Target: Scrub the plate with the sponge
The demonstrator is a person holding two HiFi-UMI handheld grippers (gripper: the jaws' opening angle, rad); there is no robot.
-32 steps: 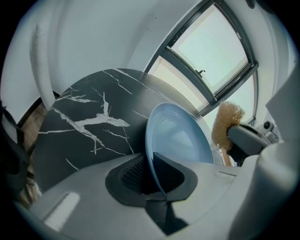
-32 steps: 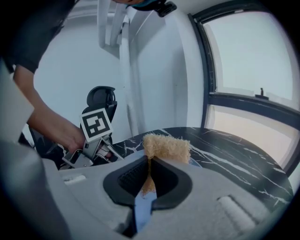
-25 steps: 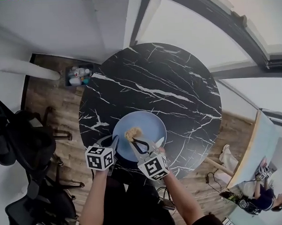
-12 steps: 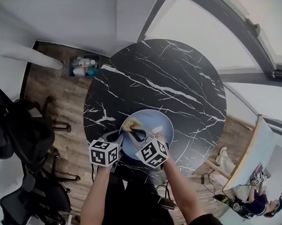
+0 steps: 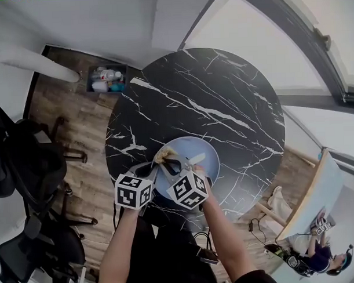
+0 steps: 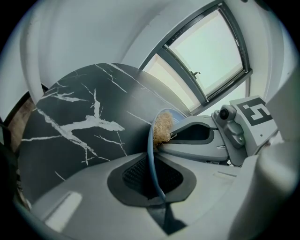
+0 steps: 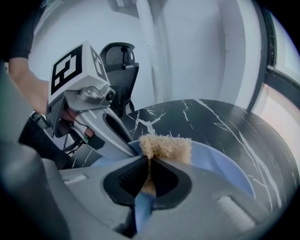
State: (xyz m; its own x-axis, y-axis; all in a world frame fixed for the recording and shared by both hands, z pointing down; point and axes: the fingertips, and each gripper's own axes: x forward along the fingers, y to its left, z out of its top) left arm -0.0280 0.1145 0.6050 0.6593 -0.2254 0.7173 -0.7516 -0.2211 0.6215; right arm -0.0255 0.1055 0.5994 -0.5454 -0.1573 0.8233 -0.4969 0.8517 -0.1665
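A light blue plate lies on the near part of a round black marble table. My left gripper is shut on the plate's near left rim; in the left gripper view the rim runs edge-on between the pads. My right gripper is shut on a tan fibrous sponge, which presses on the plate's far left part. In the right gripper view the sponge sticks out past the jaws over the plate, with the left gripper just beside it. The left gripper view shows the sponge against the rim.
Black office chairs stand on the wooden floor at the left. A bin of bottles sits on the floor beyond the table. A window runs along the far right. A person sits low at the right.
The sponge has slid from the middle of the plate to its far left part, with the right gripper swinging left. The left gripper has kept its place on the rim.
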